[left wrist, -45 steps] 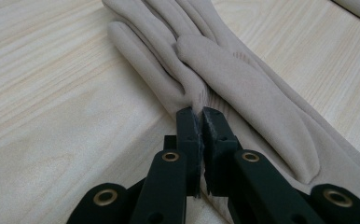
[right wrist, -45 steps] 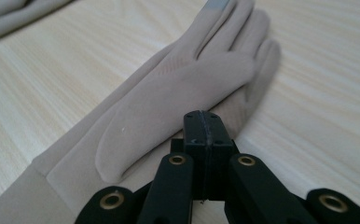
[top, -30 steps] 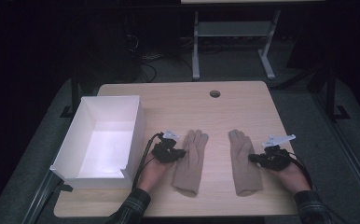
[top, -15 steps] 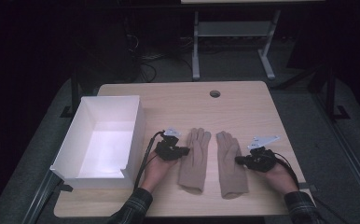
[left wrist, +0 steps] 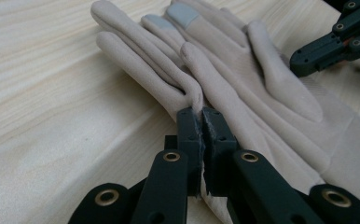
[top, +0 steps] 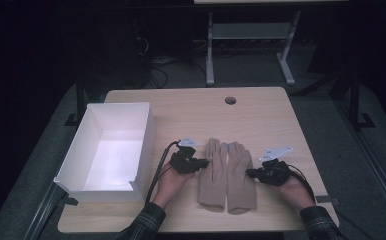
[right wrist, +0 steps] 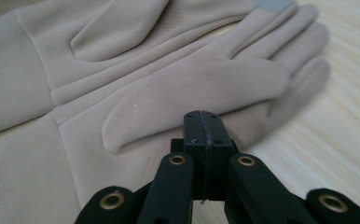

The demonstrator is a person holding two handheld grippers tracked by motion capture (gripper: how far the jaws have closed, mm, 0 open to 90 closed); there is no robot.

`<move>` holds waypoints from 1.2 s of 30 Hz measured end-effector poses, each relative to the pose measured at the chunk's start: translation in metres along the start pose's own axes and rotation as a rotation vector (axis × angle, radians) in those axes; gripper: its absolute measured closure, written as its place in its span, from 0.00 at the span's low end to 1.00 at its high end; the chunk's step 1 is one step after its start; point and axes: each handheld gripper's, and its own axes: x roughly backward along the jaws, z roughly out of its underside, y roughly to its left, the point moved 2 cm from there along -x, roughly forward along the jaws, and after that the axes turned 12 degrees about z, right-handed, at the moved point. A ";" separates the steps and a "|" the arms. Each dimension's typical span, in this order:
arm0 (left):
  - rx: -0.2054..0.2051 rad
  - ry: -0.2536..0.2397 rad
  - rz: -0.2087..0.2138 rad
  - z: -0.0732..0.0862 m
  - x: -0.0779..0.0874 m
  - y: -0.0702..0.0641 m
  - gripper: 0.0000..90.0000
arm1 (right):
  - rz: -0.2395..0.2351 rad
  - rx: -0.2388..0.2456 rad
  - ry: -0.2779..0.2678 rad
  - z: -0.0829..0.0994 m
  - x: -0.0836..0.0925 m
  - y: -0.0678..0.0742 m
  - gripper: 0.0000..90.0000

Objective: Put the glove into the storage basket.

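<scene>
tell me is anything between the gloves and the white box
Only the left gripper and the hand holding it, which sit on the table between the left glove and the box. Otherwise nothing visible lies there. The right glove lies against the left one's far side.

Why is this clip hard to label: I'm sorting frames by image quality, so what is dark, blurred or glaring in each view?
High view: dark surroundings, only the table lit, white box floor glaring. Left gripper view: sharp, evenly lit gloves. Right gripper view: far glove fingertips soft and smeared; near fabric clear.
</scene>
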 end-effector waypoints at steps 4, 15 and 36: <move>-0.003 -0.010 0.013 -0.003 0.002 -0.002 0.96 | 0.011 -0.028 -0.005 0.005 0.007 -0.008 1.00; 0.003 -0.034 0.061 -0.011 0.004 -0.010 0.96 | -0.023 -0.023 0.016 0.006 0.003 -0.004 1.00; -0.026 -0.023 0.148 -0.045 -0.015 -0.033 0.96 | -0.070 0.001 0.005 -0.003 -0.007 0.008 1.00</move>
